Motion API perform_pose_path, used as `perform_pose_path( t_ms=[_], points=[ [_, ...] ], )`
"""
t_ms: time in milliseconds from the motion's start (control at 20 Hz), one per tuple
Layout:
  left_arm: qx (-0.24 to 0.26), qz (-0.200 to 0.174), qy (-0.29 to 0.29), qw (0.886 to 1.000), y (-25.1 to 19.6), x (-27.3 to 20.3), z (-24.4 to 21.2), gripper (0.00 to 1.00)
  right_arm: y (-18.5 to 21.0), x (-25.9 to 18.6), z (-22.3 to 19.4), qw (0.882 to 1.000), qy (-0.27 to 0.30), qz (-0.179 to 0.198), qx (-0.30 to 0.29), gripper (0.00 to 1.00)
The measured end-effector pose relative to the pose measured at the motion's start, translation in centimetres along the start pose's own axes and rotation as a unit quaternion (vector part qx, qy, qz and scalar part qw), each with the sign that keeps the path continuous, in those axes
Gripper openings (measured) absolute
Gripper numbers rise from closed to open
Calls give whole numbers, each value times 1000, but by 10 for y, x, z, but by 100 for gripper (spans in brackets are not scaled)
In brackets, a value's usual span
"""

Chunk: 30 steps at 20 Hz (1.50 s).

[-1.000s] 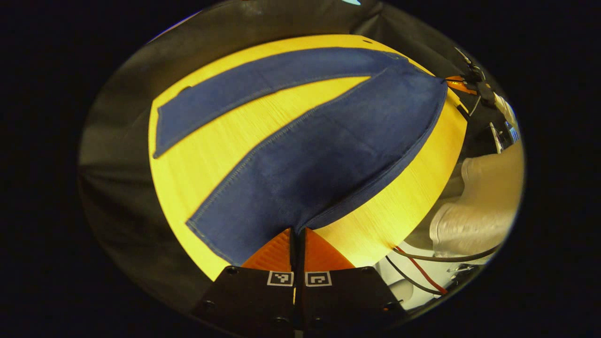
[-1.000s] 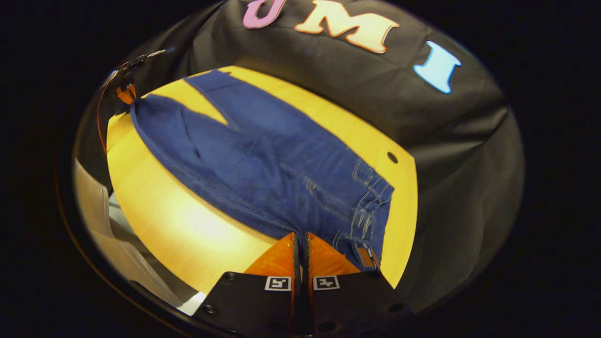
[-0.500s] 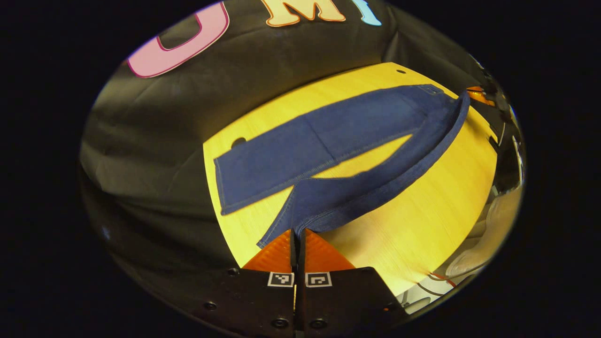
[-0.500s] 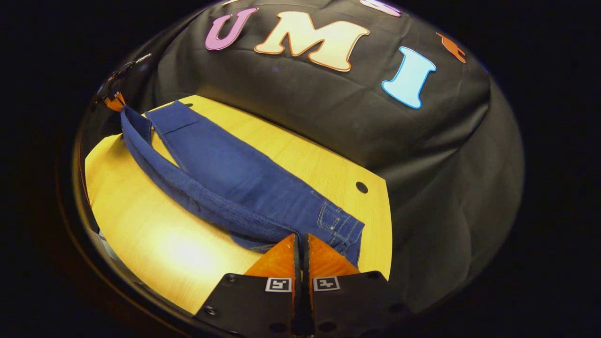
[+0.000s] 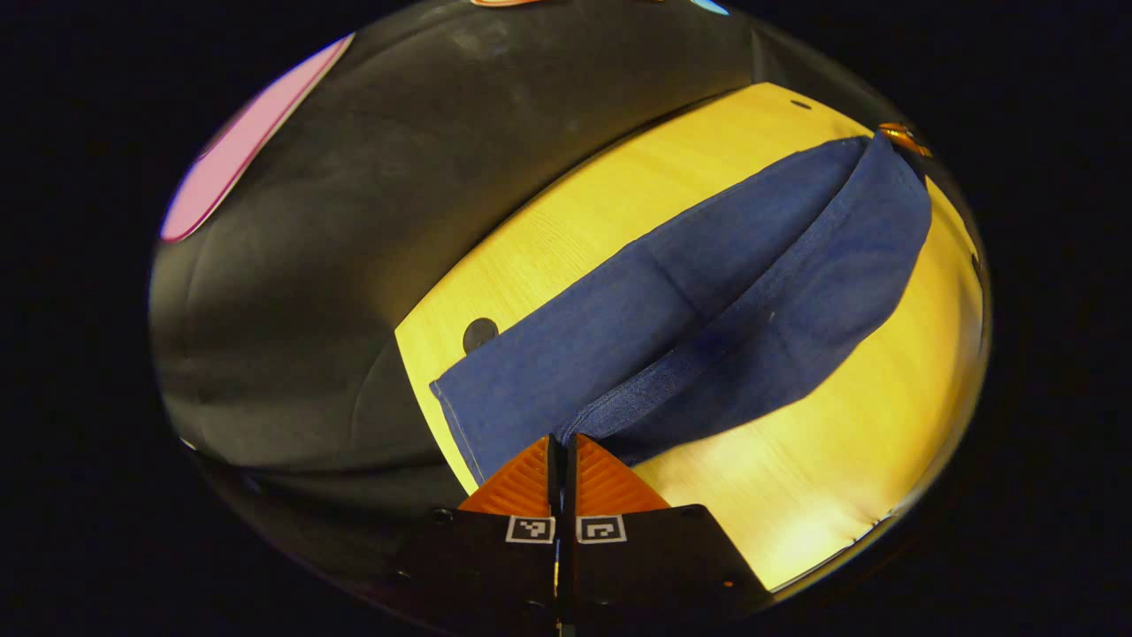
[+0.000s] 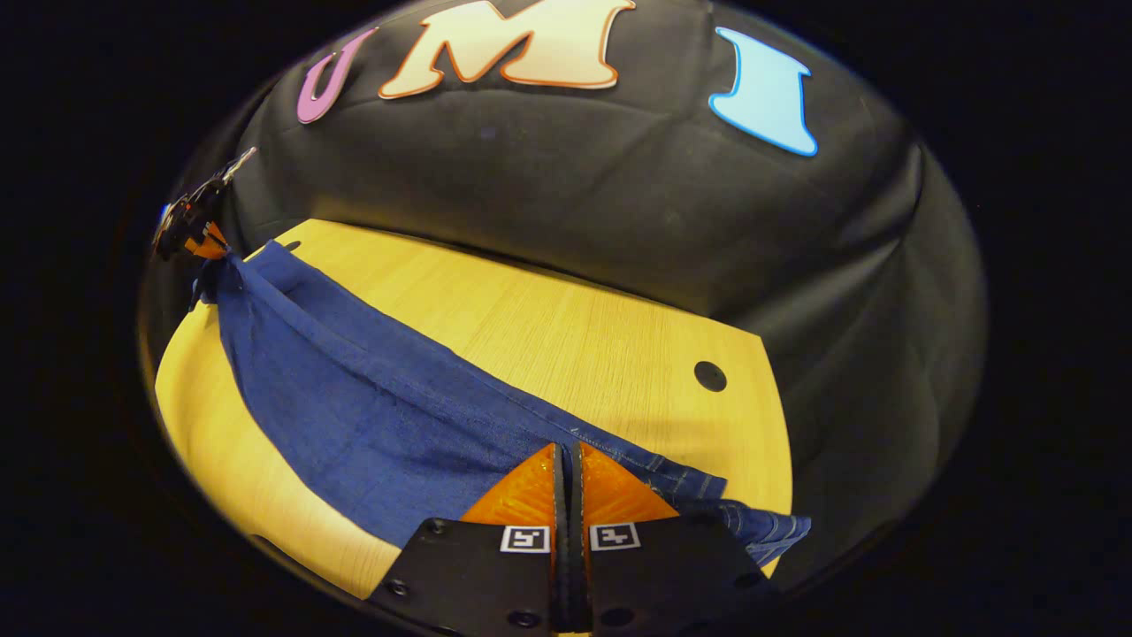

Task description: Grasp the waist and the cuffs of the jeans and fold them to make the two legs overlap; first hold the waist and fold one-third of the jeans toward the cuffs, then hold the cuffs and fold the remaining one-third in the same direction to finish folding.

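Observation:
Dark blue jeans (image 5: 707,327) lie lengthwise on a yellow wooden table (image 5: 566,239). In the left gripper view my left gripper (image 5: 561,440) is shut on the cuff of the near leg, which is lifted and draped over the leg lying flat. The right gripper (image 5: 902,137) shows small at the far end of that view, at the waist. In the right gripper view my right gripper (image 6: 567,448) is shut on the waist edge of the jeans (image 6: 354,416), with the cloth stretching away to the left gripper (image 6: 190,221) at the far cuff.
The black cloth booth wall (image 6: 575,203) rises close behind the table's far edge. A round hole (image 6: 709,376) sits in the tabletop near the right gripper, and another hole (image 5: 479,334) lies near the cuff end. Bare table (image 6: 566,327) lies beyond the jeans.
Both grippers have carried the near leg and waist edge toward the wall, over the flat leg. The gap of bare table between the two legs has closed.

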<state>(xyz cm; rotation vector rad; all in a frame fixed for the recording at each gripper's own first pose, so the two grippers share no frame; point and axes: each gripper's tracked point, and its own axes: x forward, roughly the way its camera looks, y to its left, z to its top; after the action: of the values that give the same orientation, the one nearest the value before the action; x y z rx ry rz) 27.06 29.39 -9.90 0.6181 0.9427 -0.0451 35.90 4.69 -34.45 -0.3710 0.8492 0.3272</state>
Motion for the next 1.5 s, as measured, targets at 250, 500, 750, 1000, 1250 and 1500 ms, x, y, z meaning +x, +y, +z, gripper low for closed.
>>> perform_pose_path(
  t_ms=[250,500,750,1000,1250,1500],
  points=[
    [-15,31,-19,999,8,52,14,0,7,49,-20,999,24,-7,23,0],
    [-59,123,-68,988,42,41,18,43,4,52,-14,997,18,-4,79,38],
    [-193,256,-150,935,50,6,30,93,-26,34,1,992,-24,-35,116,100],
    [-299,258,-229,890,44,-32,47,95,-70,-13,-31,987,-22,-69,142,100],
    [-330,227,-256,880,45,-23,41,95,-112,-56,-78,974,-6,-93,204,100],
    [-322,194,-248,893,46,-25,44,95,-137,-69,-114,963,9,-95,253,100]
  ],
)
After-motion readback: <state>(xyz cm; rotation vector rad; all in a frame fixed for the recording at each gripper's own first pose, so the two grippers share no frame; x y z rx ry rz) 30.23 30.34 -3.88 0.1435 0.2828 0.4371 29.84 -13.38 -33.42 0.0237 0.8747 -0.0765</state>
